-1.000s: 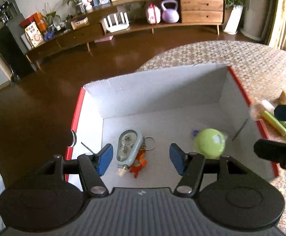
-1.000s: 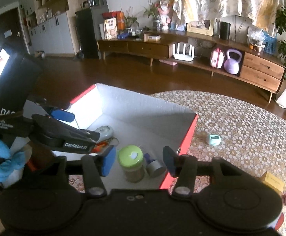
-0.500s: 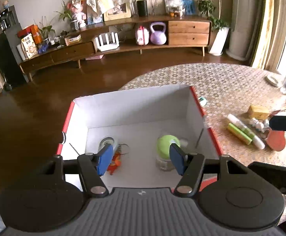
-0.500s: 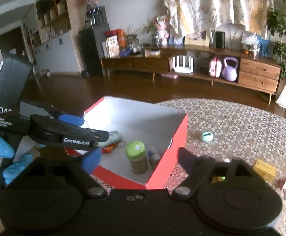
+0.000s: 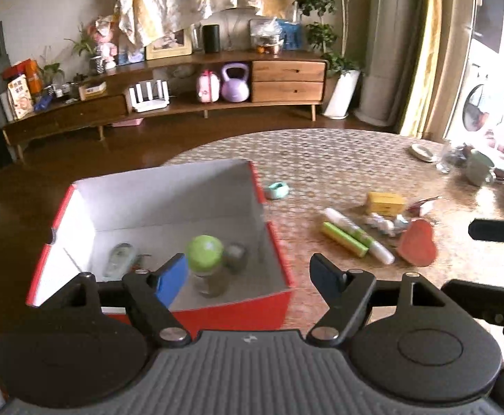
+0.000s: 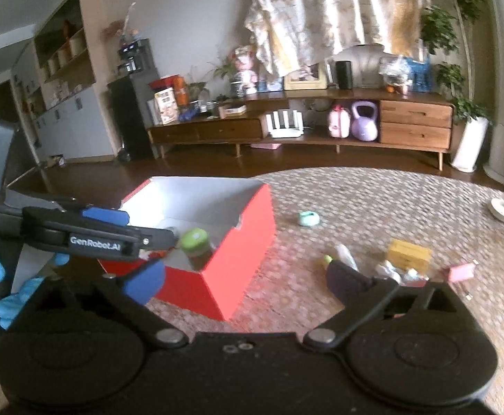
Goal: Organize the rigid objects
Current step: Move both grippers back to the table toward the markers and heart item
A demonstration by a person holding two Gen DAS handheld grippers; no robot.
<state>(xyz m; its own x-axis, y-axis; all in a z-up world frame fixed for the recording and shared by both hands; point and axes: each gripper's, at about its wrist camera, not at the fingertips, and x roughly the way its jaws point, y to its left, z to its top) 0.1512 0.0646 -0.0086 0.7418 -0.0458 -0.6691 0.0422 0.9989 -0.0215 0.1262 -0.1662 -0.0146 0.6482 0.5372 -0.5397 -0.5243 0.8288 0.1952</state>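
Behind us ran a long wooden sideboard, and nearer lay the round mosaic table point(image 5: 338, 152), which carried everything we cared about. Biggest on it was the red box point(image 5: 217, 311), open-topped and standing at about nine o'clock on the table in the left wrist view. Inside stood a green-capped jar point(image 5: 205, 263), upright, with a small grey tin point(image 5: 235, 257) just beside it and something pale and blurred point(image 5: 118, 263) farther left.

At three o'clock of the box lay the loose pieces, well apart from it: a red heart tin point(image 5: 418, 242), a yellow carton point(image 5: 385, 202), a green tube point(image 5: 343, 238) touching a white tube point(image 5: 356, 233), and a mint tape point(image 5: 277, 189) near the box corner.

We judged all of these light and stiff. The tubes looked smooth and likely to roll, so a pinch across the middle seemed best; the carton offered flat sides; the heart tin wanted a grip across its narrow width.

Our left gripper point(image 5: 252, 273) hung above the box's near wall, jaws spread wide and empty. Our right gripper point(image 6: 245, 278) was likewise wide apart, holding nothing.
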